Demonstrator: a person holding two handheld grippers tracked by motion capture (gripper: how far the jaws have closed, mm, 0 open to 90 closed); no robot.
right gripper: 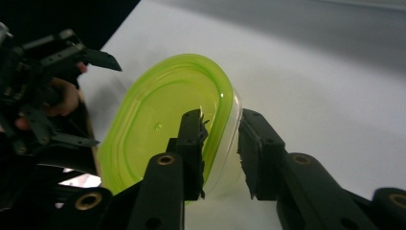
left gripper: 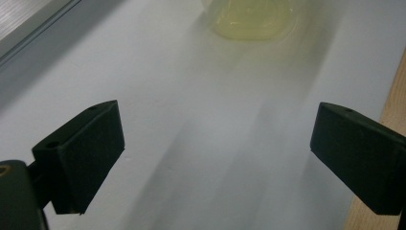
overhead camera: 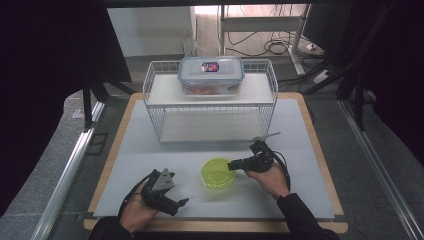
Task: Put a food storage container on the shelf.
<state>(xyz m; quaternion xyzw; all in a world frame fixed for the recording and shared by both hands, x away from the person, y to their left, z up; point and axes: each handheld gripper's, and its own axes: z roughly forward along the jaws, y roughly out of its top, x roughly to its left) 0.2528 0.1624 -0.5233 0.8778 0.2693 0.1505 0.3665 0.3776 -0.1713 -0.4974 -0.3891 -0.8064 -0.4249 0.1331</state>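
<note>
Right gripper view puts the green-lidded container (right gripper: 167, 129) straddled at its near rim, one jaw over the lid, the other outside the clear wall; jaws narrow, and I can't be sure the pads press yet. High view: container (overhead camera: 218, 172) sits on the white mat (overhead camera: 150, 150), front centre of the table, right gripper (overhead camera: 234, 165) at its right edge, coming in nearly level. Left gripper (overhead camera: 182, 202) rests low on the mat to the container's left, apart from it, jaws wide with nothing between; left gripper view has the container (left gripper: 249, 19) blurred ahead. Behind stands a wire rack (overhead camera: 210, 100) with a clear lidded box (overhead camera: 211, 75) on its top shelf. Step in hand, as I judge it: pinch the rim. To do it well, seat both pads squarely on rim and wall, squeeze gently since thin plastic flexes, keep it level on lifting so the lid doesn't pop or the tub swing
</note>
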